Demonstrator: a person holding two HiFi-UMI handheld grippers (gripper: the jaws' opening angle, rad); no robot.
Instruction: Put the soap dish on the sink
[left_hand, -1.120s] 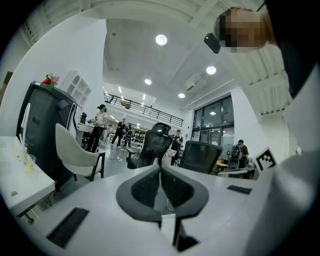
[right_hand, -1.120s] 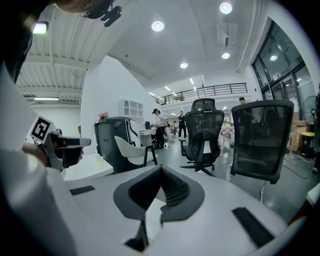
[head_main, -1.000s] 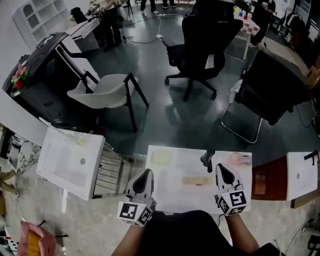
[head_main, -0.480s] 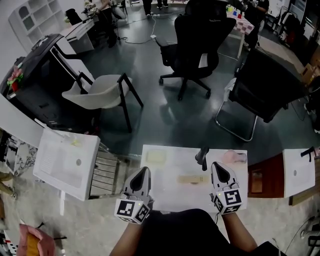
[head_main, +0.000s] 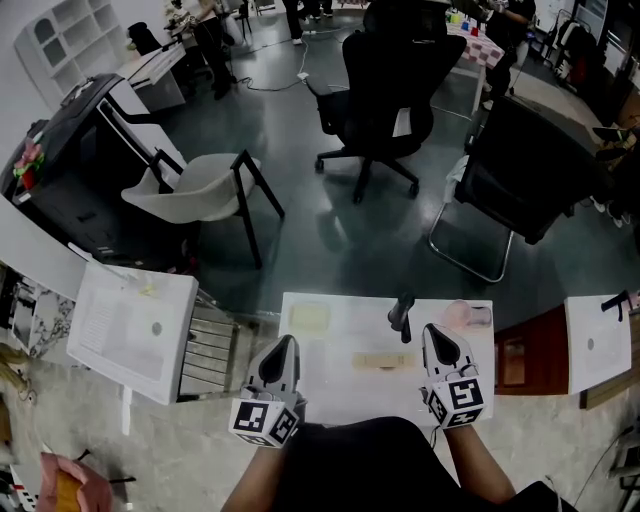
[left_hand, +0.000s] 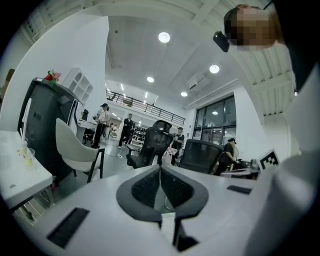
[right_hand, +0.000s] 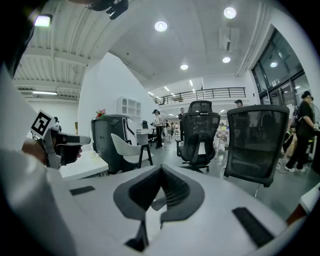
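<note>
A white sink top (head_main: 340, 385) with a dark faucet (head_main: 402, 311) lies just in front of me in the head view. On it are a pale yellow square piece (head_main: 309, 317) at the far left, a tan oblong piece (head_main: 383, 360) in the middle and a pink item (head_main: 466, 315) at the far right; which one is the soap dish I cannot tell. My left gripper (head_main: 282, 352) hovers over the sink's near left corner, shut and empty. My right gripper (head_main: 440, 340) is over the near right side, also shut with nothing in it. Both gripper views look level over the room, jaws (left_hand: 160, 167) (right_hand: 161, 169) closed.
A white table (head_main: 135, 325) and a metal rack (head_main: 212, 352) stand to the left of the sink. A brown cabinet (head_main: 520, 362) and another white top (head_main: 600, 345) are to the right. Beyond are a white chair (head_main: 190, 190) and black office chairs (head_main: 400, 70) (head_main: 530, 170).
Both grippers stay where they were, still shut. Only the head view has shifted a little.
</note>
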